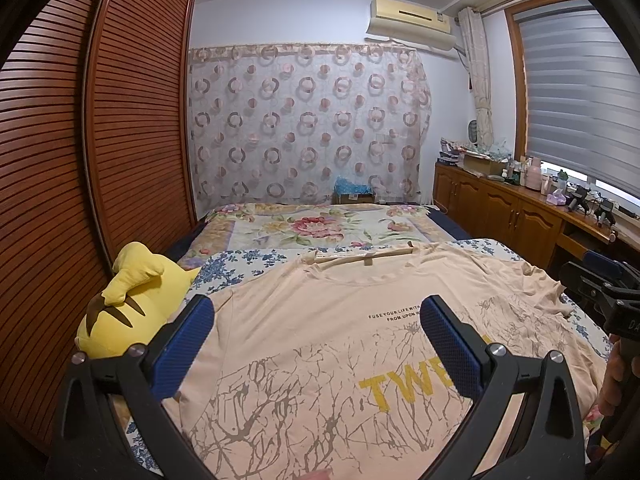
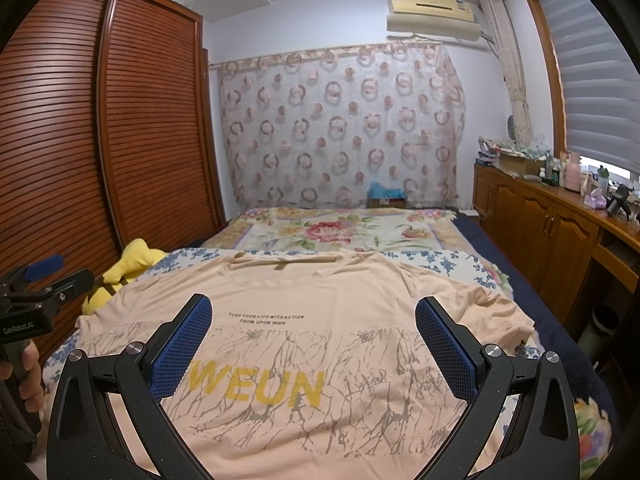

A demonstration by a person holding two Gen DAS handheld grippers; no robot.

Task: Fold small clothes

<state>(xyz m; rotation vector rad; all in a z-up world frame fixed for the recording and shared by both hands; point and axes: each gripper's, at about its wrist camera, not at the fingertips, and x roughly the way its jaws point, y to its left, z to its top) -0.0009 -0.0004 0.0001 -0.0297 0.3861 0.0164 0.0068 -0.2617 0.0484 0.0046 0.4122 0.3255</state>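
Both of our grippers hang just above a peach T-shirt [image 2: 320, 300], each spread wide with nothing between its blue pads: our left gripper [image 1: 316, 340] over the shirt's left half, our right gripper [image 2: 314, 340] over the yellow lettering. We see the shirt lying flat, front up, on the floral bedspread [image 1: 248, 258], collar away from us, beside a yellow plush toy [image 1: 132, 300].

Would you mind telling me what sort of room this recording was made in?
Most likely a home bedroom: a bed with floral covers, a tall slatted wooden wardrobe beside it, and a yellow plush toy lying on the bed.
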